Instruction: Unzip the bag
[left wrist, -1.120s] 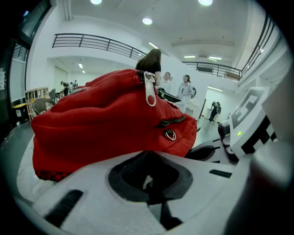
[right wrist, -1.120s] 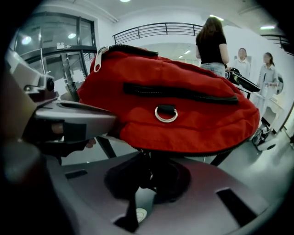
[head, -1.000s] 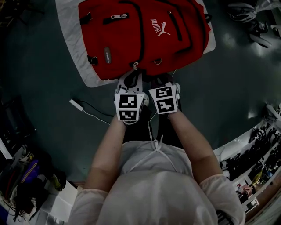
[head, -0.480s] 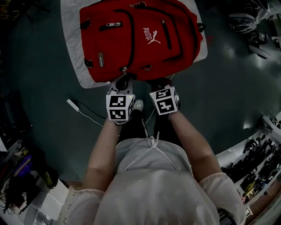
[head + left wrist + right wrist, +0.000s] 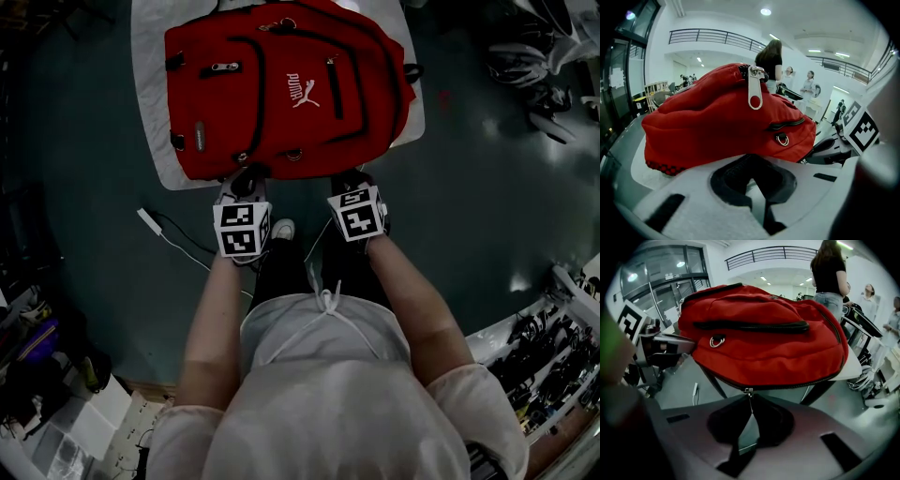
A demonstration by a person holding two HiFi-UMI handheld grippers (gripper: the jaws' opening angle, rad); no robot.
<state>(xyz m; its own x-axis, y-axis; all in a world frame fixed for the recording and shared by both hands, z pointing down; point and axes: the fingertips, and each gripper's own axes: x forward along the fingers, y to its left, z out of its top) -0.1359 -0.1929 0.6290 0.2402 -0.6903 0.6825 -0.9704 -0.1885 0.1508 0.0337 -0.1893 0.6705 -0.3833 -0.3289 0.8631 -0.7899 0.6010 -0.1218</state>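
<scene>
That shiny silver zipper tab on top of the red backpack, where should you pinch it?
Pinch the silver tab at its lower end, below the slider. It hangs flat against the red backpack, broad face toward the near edge, so coming in from that edge, jaws closing on its narrow sides, probably works best.

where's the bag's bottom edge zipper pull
Right gripper view, centre: zipper pull hangs below the red bag at its near edge, pinched in the right hand-held gripper.

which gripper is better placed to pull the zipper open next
Right. The right gripper is shut on the zipper pull at the red backpack's near edge, ready to drag it along. The left gripper is shut with nothing in its jaws, short of the bag.
</scene>
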